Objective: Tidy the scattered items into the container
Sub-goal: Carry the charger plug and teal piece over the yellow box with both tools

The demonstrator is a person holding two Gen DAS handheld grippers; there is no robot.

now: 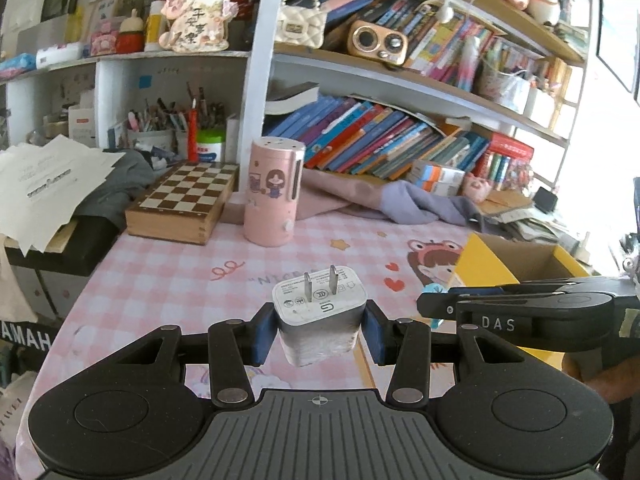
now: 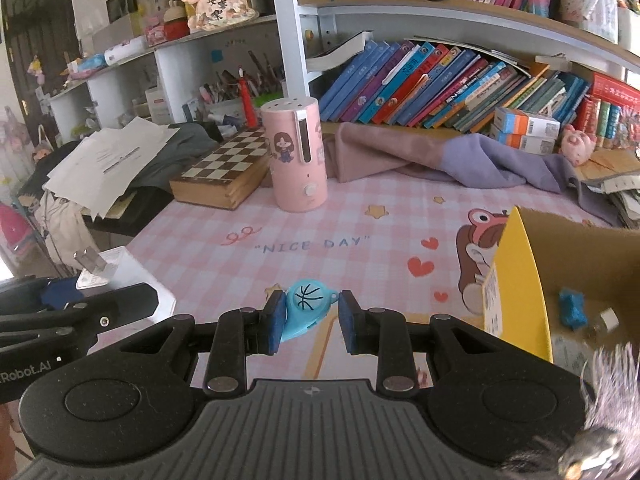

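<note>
My left gripper (image 1: 320, 330) is shut on a white plug charger (image 1: 318, 314), prongs pointing up, held above the pink checked mat (image 1: 168, 276). My right gripper (image 2: 308, 322) is shut on a light blue teardrop tag with a basketball drawing (image 2: 306, 308), also above the mat. The right gripper shows in the left wrist view (image 1: 436, 306), just right of the charger. The yellow cardboard box (image 2: 520, 280) stands to the right, open, with a blue item (image 2: 572, 312) and a small white piece (image 2: 608, 318) inside. It also shows in the left wrist view (image 1: 480, 264).
A pink cylinder humidifier (image 2: 296, 160) and a wooden chess box (image 2: 224, 174) stand at the mat's back left. A purple cloth (image 2: 440, 156) lies along the back under a shelf of books (image 2: 440, 80). Papers (image 2: 108, 156) pile at the left.
</note>
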